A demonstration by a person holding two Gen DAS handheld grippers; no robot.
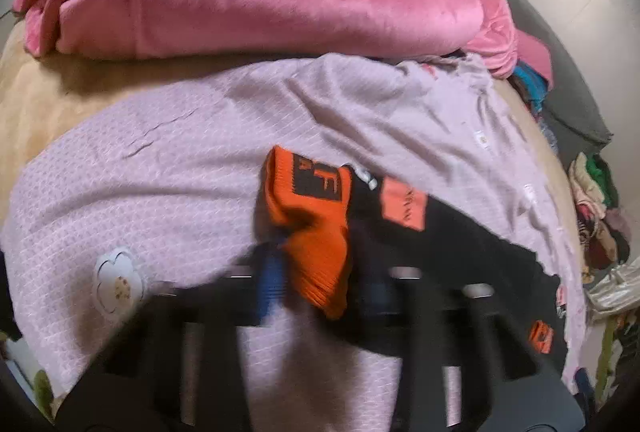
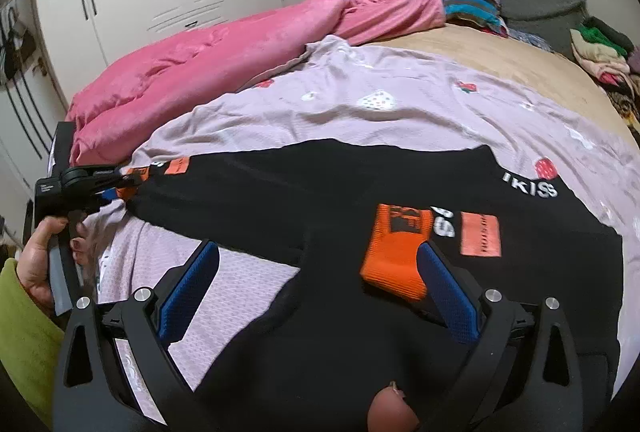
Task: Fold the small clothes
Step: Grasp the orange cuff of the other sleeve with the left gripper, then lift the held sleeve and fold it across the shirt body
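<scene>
The left gripper (image 1: 316,272) is clenching an orange cuff (image 1: 316,224) of the black garment (image 2: 280,200); the right gripper (image 2: 318,284) is hovering released over it.

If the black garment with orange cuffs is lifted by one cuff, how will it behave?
The black garment will probably hang limp: it lies flat and follows the bed. The orange cuff already bends over in the left gripper, whose jaws are shut on it. It looks thin, so likely light; the rest may drag across the lilac sheet.
</scene>
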